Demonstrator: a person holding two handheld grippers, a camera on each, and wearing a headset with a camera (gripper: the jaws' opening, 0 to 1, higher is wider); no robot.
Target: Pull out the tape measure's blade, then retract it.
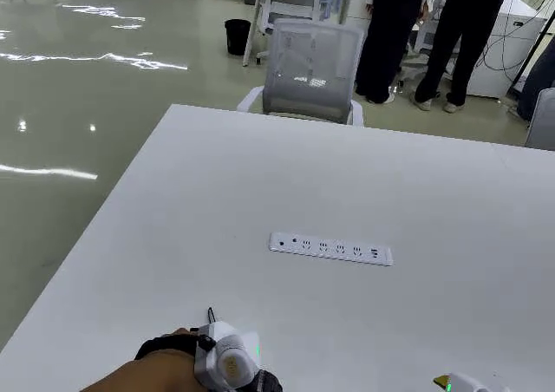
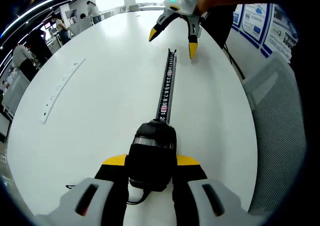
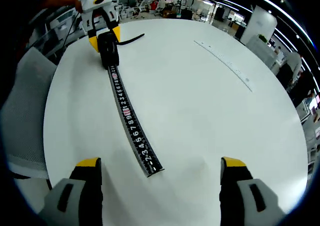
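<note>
White laminate covers the table (image 2: pixel 90 116), and on it the tape measure (image 2: pixel 152 153) rests with its black case pinched between the yellow-tipped jaws of the left gripper (image 2: pixel 151 160), one jaw against each side. From the mouth of the case the blade (image 2: pixel 167 86) runs out straight and flat on the tabletop, its dark face printed with pale numerals. The far end of the blade reaches the right gripper (image 3: pixel 160 162), whose jaws stand wide apart on either side of the end hook, touching neither it nor the strip; in the right gripper view the hook lies nearer the jaw on that view's left. A thin black strap (image 3: pixel 131 38) curls from the back of the case onto the table. In the head view a hand (image 1: pixel 152 368) grasps the left gripper at the near table edge, and a white power strip (image 1: pixel 330 248) lies well apart from it, toward the middle of the table. Beyond the far edge a grey mesh chair (image 1: pixel 312 67) is drawn up, and two people (image 1: pixel 395 28) in dark trousers stand behind it on the glossy floor (image 1: pixel 78 106).
</note>
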